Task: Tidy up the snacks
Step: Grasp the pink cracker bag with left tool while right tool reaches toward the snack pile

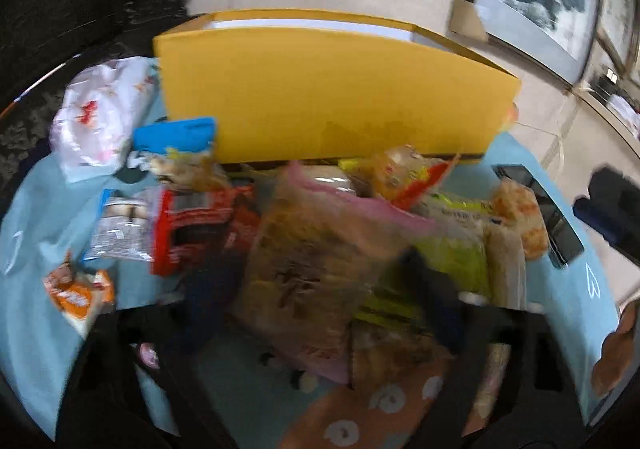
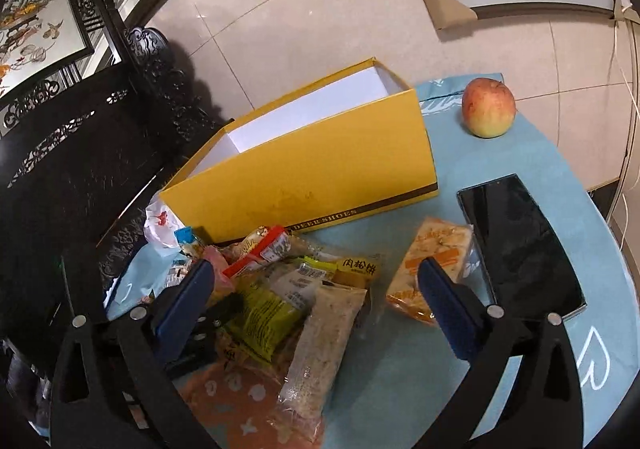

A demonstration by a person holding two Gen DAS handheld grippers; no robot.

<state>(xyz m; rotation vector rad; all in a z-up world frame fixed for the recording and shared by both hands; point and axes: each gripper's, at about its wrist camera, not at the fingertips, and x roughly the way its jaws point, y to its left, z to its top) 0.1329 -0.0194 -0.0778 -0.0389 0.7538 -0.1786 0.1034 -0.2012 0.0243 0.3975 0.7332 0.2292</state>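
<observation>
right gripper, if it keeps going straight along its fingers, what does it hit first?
Most likely the snack pile: the open right gripper points down at the long clear-wrapped bar and green packet lying between its fingers. The yellow shoebox stands beyond them. Depth is hard to judge here.

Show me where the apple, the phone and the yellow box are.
apple point(image 2: 488, 108): right wrist view, middle of fruit.
phone point(image 2: 520, 245): right wrist view, middle of dark screen.
yellow box point(image 2: 312, 169): right wrist view, long front wall.
</observation>
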